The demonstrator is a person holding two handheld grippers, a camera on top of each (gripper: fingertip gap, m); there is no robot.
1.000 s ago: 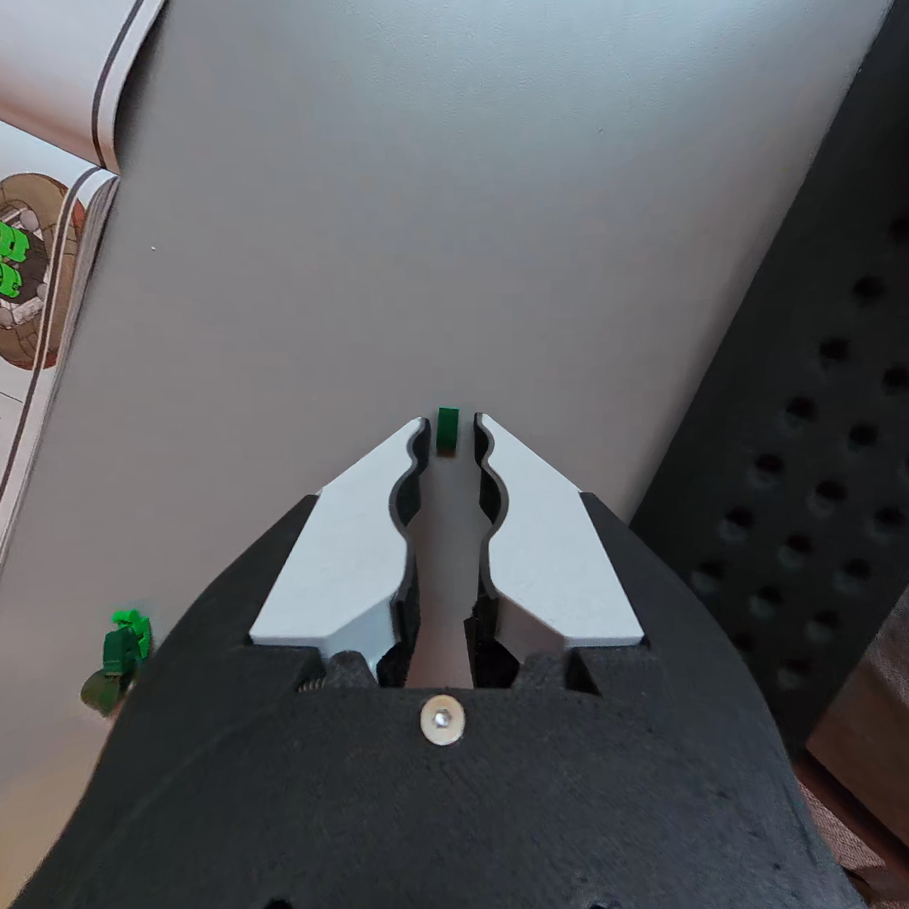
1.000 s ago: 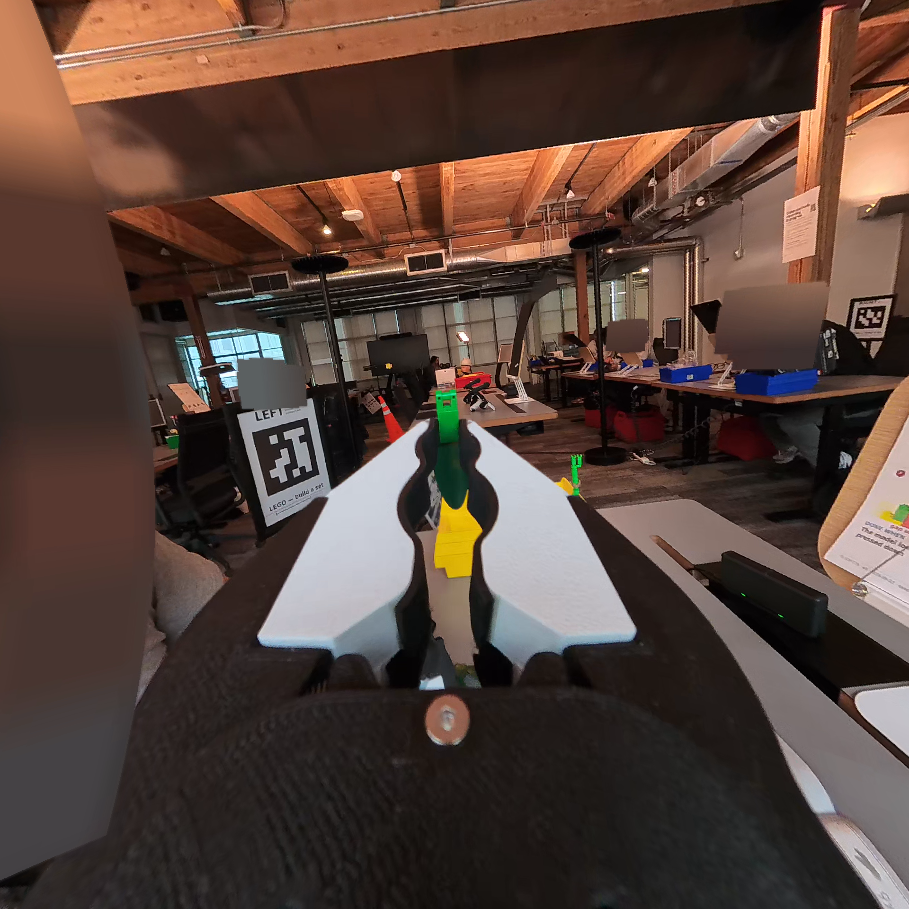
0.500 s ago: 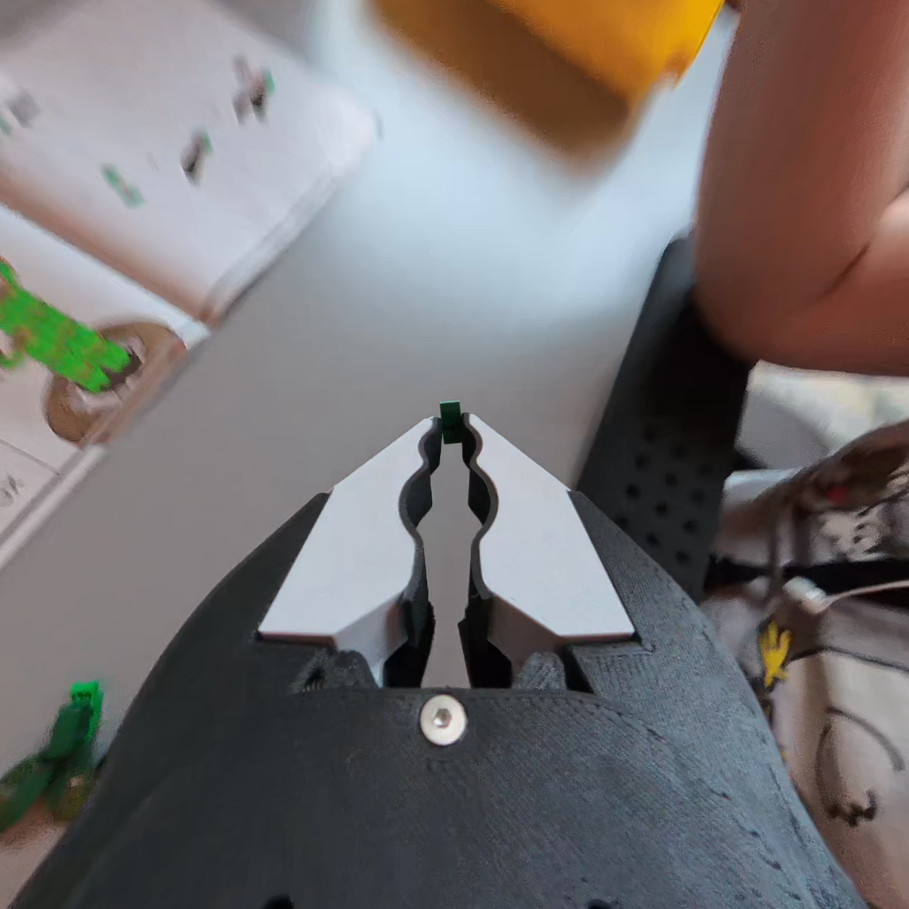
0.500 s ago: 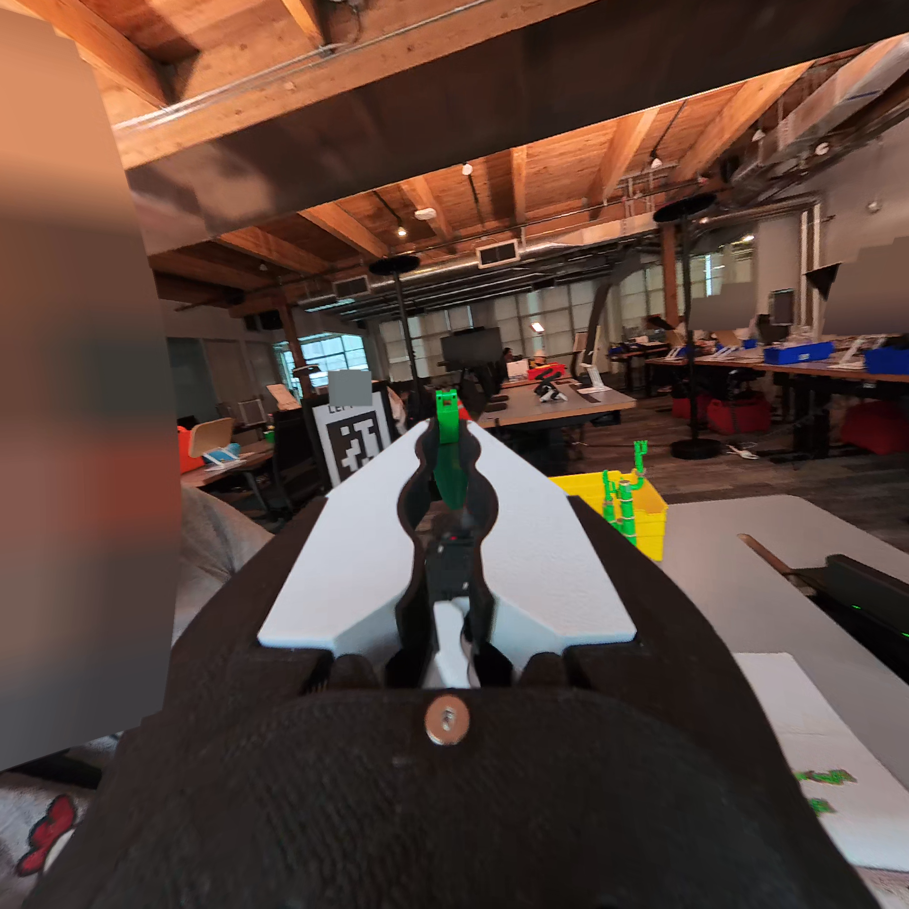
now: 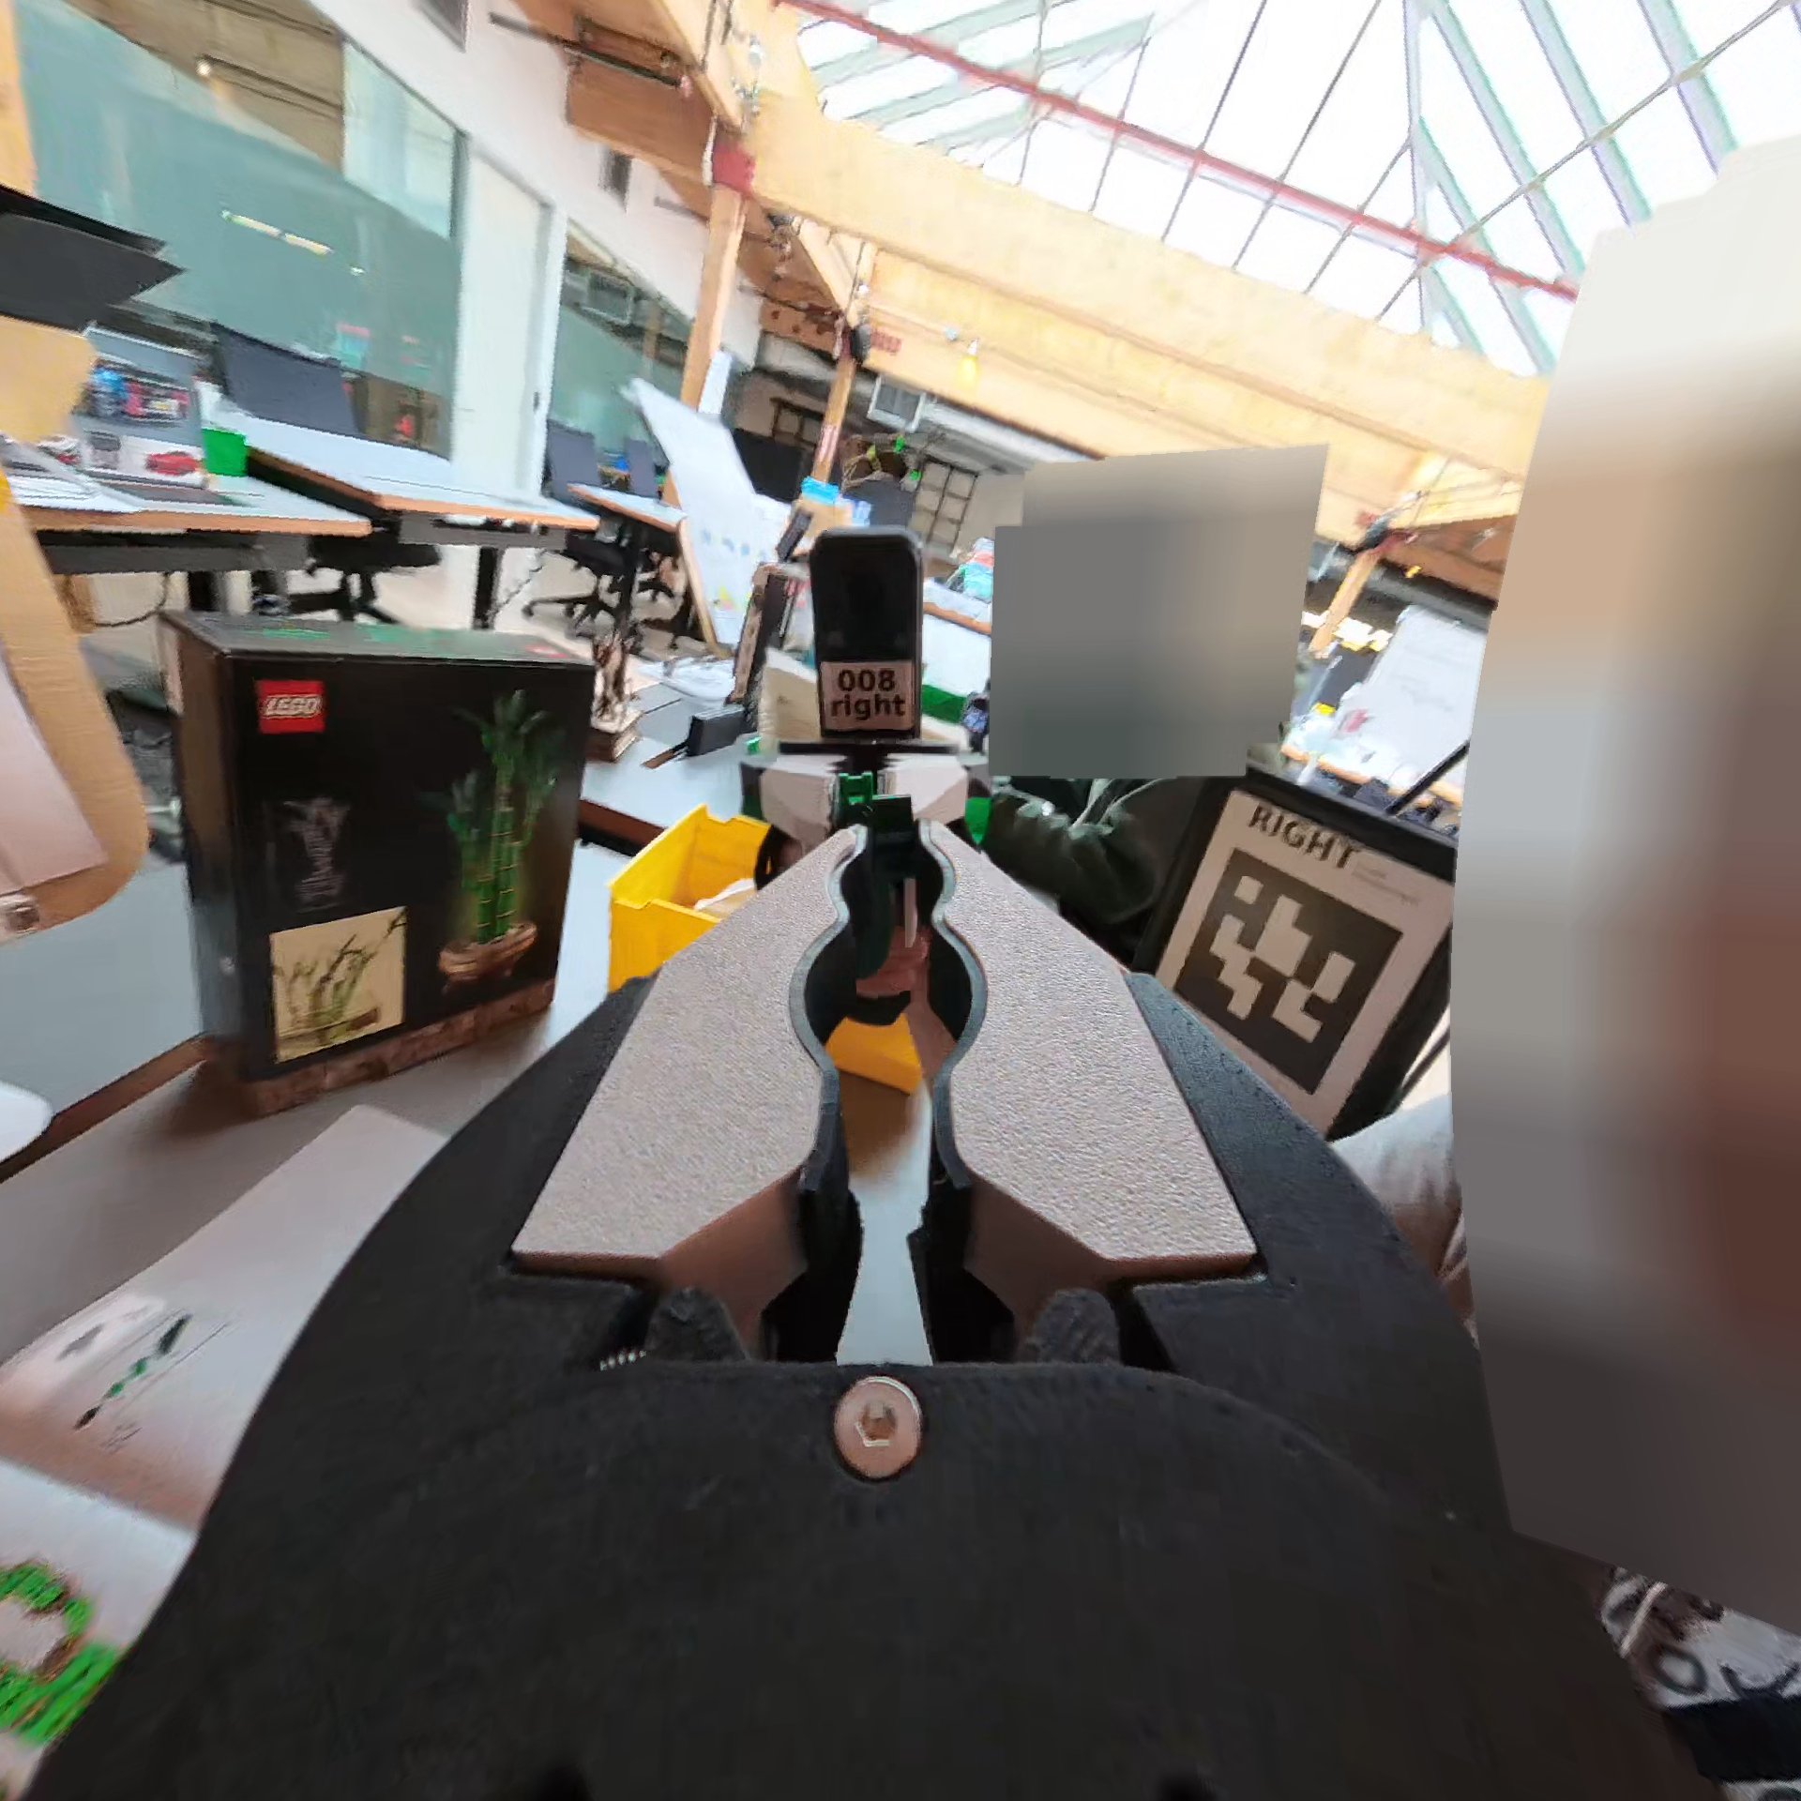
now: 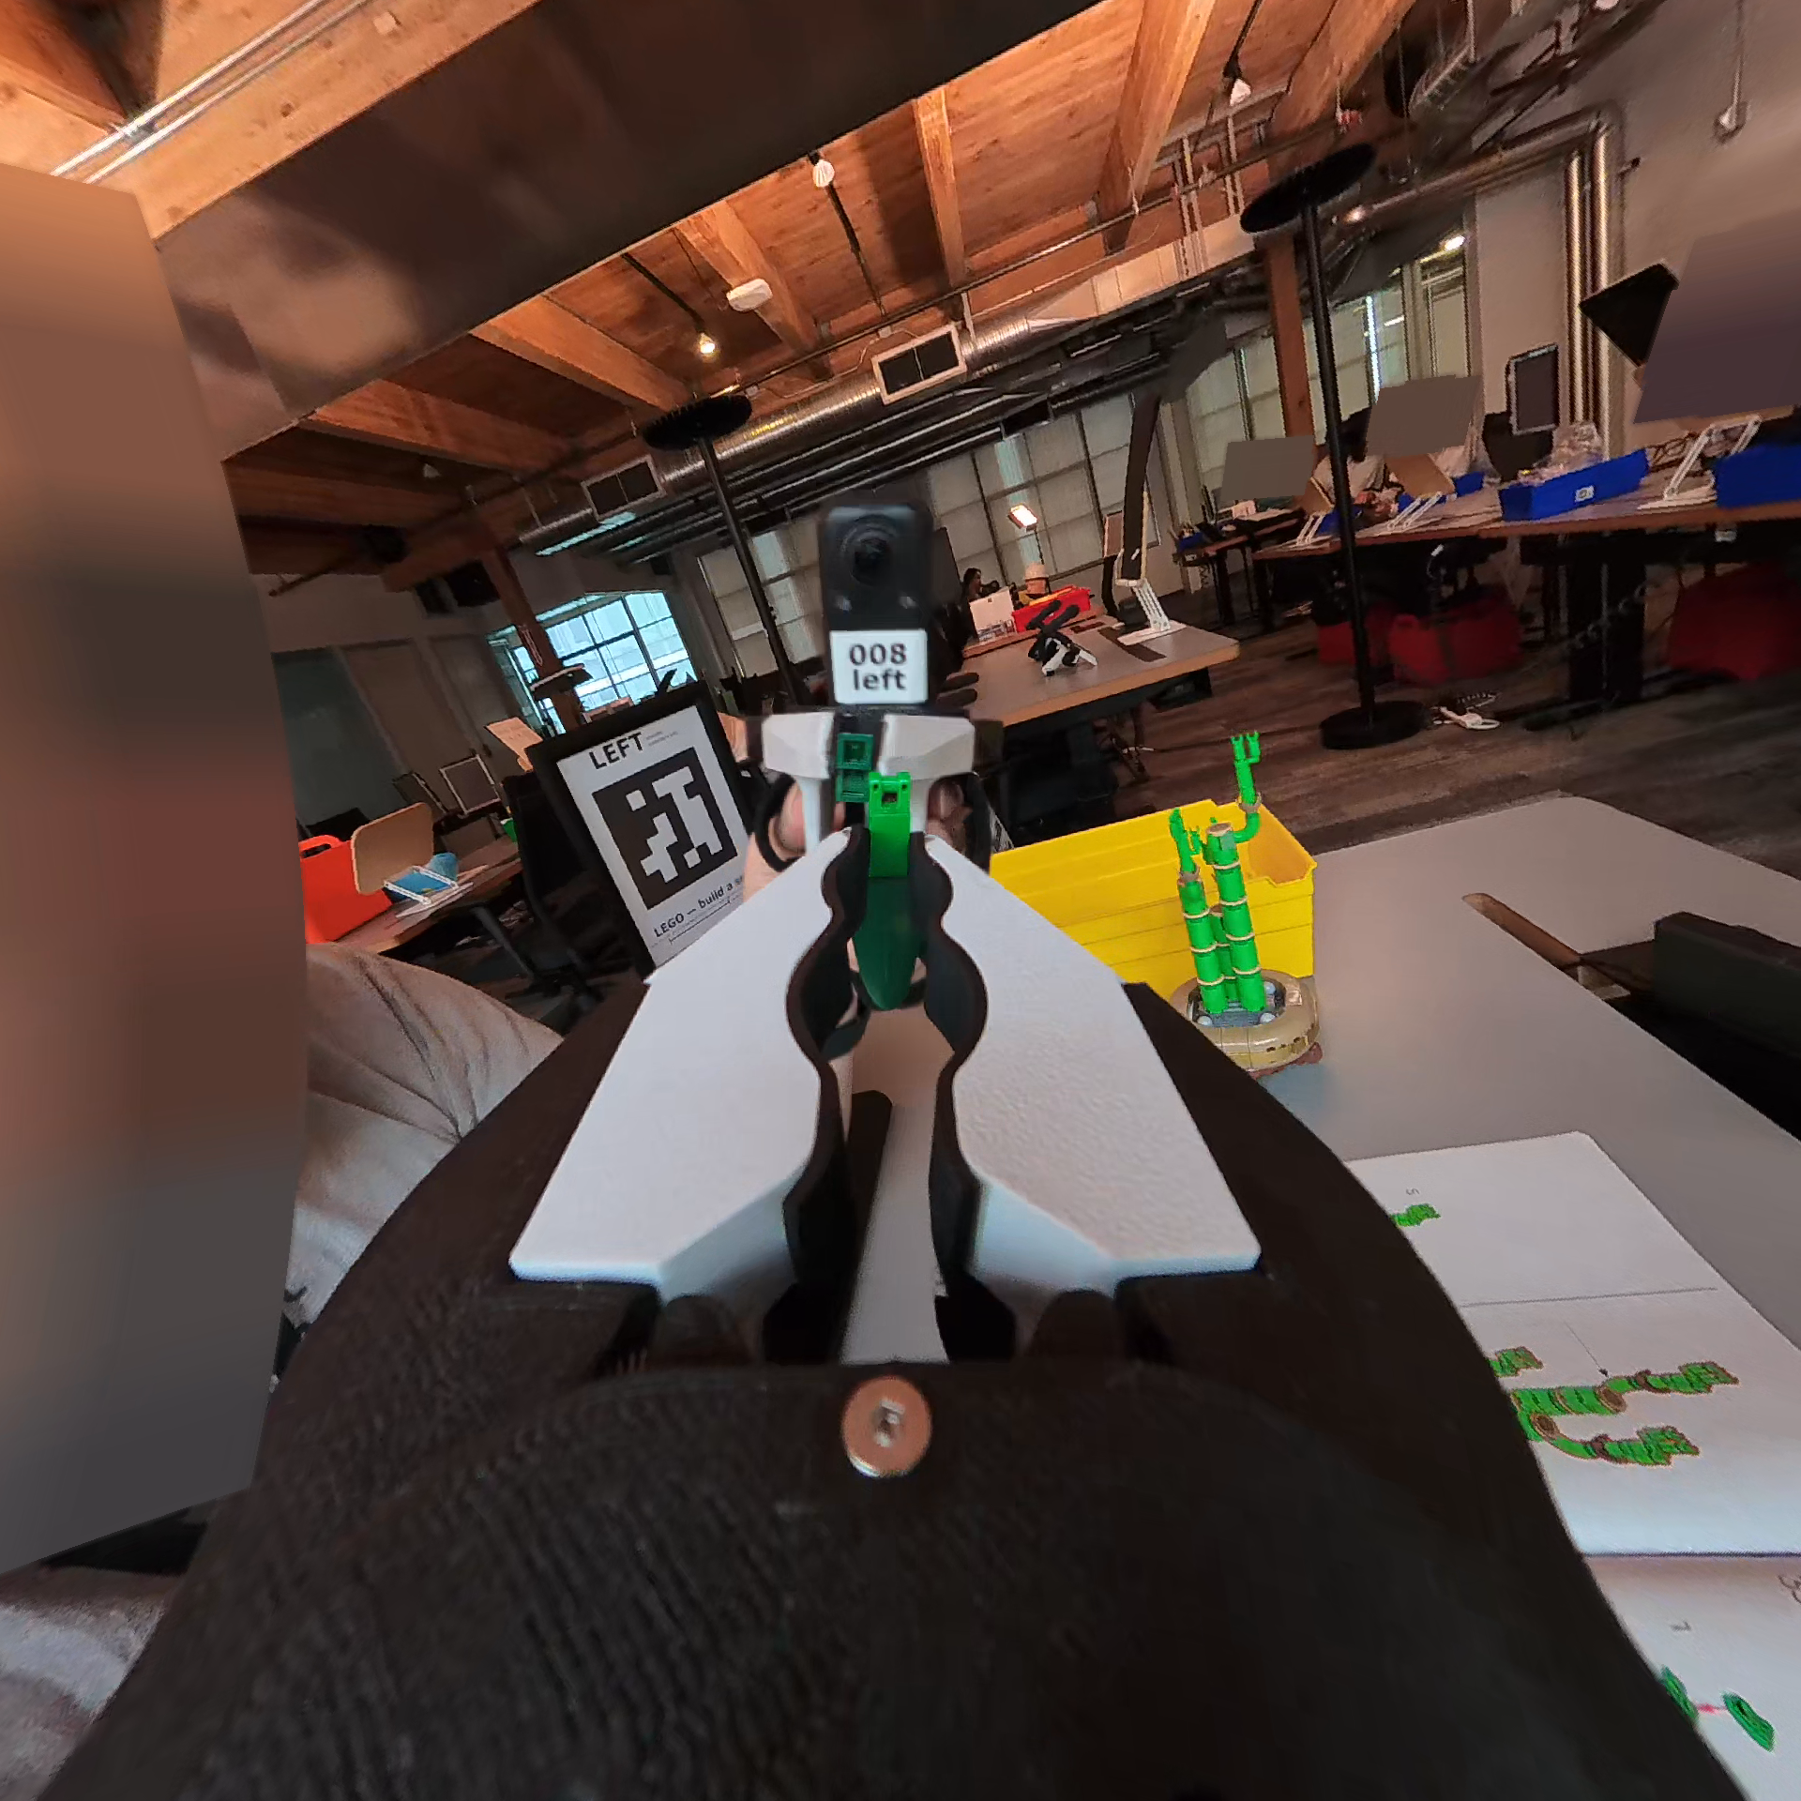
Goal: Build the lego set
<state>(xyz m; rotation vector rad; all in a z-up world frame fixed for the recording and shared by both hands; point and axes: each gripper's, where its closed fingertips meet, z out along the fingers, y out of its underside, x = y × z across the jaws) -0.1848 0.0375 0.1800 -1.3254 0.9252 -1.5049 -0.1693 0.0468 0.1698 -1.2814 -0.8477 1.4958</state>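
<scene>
Facing tip to tip, left gripper (image 5: 889, 828) and right gripper (image 6: 885, 850) each pinch green pieces (image 6: 885, 809)

**Materials and finishes, up close**

Left gripper (image 5: 892, 828) has a black body that looks like rough, layered printed plastic, matt all over, with grainy pale plates on the fingers (image 5: 702, 1062) and a shiny metal screw (image 5: 877, 1431) in the middle. Right gripper (image 6: 882, 843) is the same deal, holding a smooth glossy green plastic leaf piece (image 6: 885, 916). Right of it, the bamboo model (image 6: 1223, 936) is glossy plastic too, and so is the yellow bin (image 6: 1092, 906) behind that. The table (image 6: 1462, 1062) looks smooth and matt grey, the booklet (image 6: 1598, 1364) plain matt paper. The box (image 5: 370, 848) looks like cardboard with a slight sheen.
</scene>
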